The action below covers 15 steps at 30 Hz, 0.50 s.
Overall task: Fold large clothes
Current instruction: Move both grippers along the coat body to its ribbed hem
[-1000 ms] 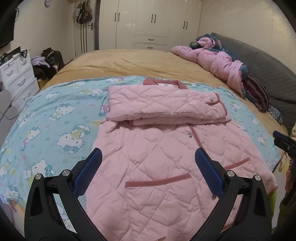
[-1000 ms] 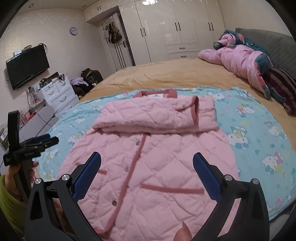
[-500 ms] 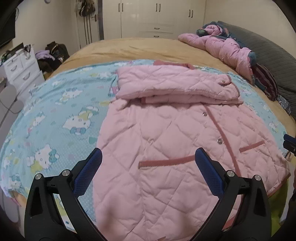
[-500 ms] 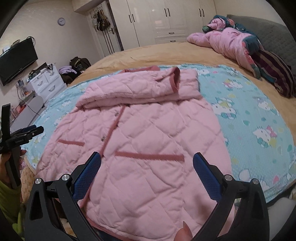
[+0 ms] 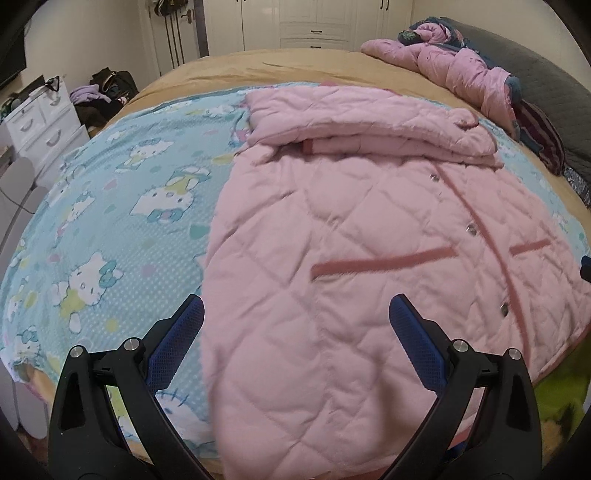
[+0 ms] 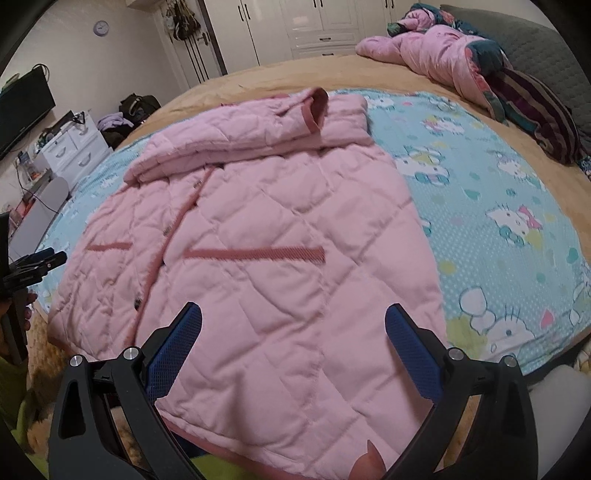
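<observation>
A pink quilted jacket [image 5: 351, 229] lies flat on a blue cartoon-cat blanket [image 5: 110, 206], front up, with both sleeves folded across the chest near the collar. It also shows in the right wrist view [image 6: 258, 229]. My left gripper [image 5: 295, 325] is open and empty, low over the jacket's left hem corner. My right gripper [image 6: 293, 328] is open and empty, low over the jacket's right hem corner. The left gripper shows at the left edge of the right wrist view [image 6: 33, 266].
The blanket [image 6: 498, 206] covers a tan bed [image 5: 295, 66]. A pile of pink and dark bedding [image 5: 461, 70] lies at the far right by a grey headboard [image 5: 546, 88]. A white drawer unit [image 5: 40, 122] and wardrobes [image 6: 314, 26] stand beyond the bed.
Both grippers have come down and forward toward the jacket's hem, so the jacket fills more of each view. Both stay open. The jacket has not moved.
</observation>
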Each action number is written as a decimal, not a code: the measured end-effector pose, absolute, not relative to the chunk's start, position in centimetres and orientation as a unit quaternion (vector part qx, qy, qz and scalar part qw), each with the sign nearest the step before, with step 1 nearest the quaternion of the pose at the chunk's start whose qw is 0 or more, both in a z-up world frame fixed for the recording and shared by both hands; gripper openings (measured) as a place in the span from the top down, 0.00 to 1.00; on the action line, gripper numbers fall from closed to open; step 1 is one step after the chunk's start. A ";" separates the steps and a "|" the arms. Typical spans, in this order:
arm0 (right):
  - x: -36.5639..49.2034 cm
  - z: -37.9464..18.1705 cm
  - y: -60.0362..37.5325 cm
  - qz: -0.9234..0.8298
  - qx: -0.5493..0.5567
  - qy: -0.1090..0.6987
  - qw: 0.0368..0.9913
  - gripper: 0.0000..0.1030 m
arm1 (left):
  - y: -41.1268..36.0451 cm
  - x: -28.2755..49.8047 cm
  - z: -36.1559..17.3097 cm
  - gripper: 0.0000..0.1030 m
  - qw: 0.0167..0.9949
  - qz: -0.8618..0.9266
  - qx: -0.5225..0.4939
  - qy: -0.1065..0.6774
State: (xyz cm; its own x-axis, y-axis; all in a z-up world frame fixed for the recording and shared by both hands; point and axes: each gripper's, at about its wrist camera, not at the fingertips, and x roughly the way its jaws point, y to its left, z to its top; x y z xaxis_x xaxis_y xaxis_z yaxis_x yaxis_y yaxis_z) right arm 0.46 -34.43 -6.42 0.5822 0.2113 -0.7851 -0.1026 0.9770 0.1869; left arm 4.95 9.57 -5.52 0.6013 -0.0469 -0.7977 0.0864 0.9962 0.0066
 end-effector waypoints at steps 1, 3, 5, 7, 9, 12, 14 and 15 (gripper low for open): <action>0.4 -6.6 -34.6 0.086 0.059 0.452 0.886 0.04 | 10.2 4.8 -5.9 0.09 0.892 -0.037 0.015 0.451; 0.2 -7.1 -35.1 0.084 0.059 0.459 0.882 0.04 | 11.5 4.6 -6.7 0.09 0.884 -0.039 -0.003 0.465; -0.1 -7.4 -35.5 0.083 0.062 0.463 0.880 0.04 | 12.4 4.1 -7.4 0.09 0.880 -0.032 -0.004 0.475; -0.3 -7.5 -35.9 0.090 0.066 0.465 0.878 0.04 | 13.0 3.5 -7.9 0.09 0.877 -0.029 0.002 0.480; -0.6 -7.4 -36.0 0.094 0.061 0.468 0.877 0.04 | 13.5 2.8 -8.5 0.09 0.873 -0.032 0.002 0.486; -1.1 -7.3 -36.2 0.095 0.051 0.469 0.877 0.04 | 13.8 1.4 -9.4 0.09 0.867 -0.048 -0.005 0.496; -1.5 -7.3 -36.4 0.094 0.050 0.470 0.876 0.04 | 13.8 0.7 -9.9 0.09 0.862 -0.060 -0.014 0.502; -1.7 -7.2 -36.5 0.094 0.051 0.470 0.876 0.04 | 13.7 0.5 -10.3 0.09 0.859 -0.068 -0.021 0.507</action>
State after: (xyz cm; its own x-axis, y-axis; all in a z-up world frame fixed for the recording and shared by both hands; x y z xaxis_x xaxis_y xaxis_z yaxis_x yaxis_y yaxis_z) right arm -1.69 -36.53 -7.20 0.5412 0.2135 -0.8134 -0.1171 0.9770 0.1785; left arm 0.45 13.72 -10.25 0.4761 -0.1382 -0.8684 0.0962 0.9898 -0.1047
